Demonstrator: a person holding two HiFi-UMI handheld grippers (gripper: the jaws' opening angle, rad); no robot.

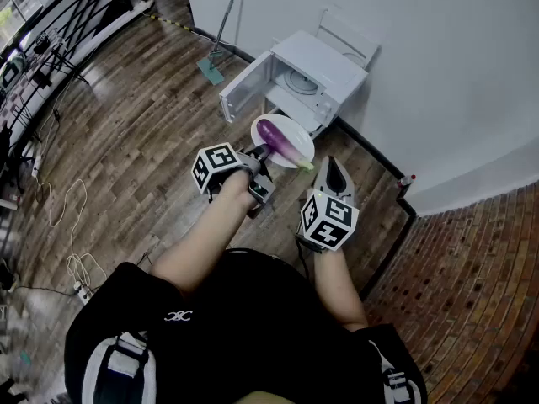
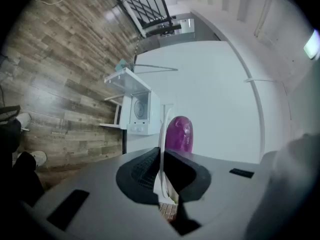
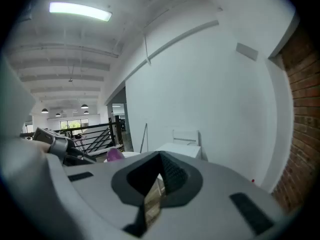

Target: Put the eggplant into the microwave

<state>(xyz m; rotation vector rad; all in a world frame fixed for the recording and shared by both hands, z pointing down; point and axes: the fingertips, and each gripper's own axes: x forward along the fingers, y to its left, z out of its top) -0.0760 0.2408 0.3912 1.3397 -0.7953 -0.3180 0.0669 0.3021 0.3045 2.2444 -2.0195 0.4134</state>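
The left gripper reaches forward, tipped slightly down, jaws clamped on the rim of the round white plate bearing the glossy purple eggplant; the right gripper alongside is closed, empty

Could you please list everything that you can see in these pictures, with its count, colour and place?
microwave: one, white, door open, on the floor against the wall
plate: one, white, held up in front of the microwave
eggplant: one, purple, lying on the plate
mop: one, teal head, leaning on the wall left of the microwave
frame: one, white, perhaps a chair, behind the microwave
cables: several, white, on the wood floor at left
railing: one, black, far left
left gripper: one, grey, shut on the plate's rim
right gripper: one, grey, shut and empty, right of the plate
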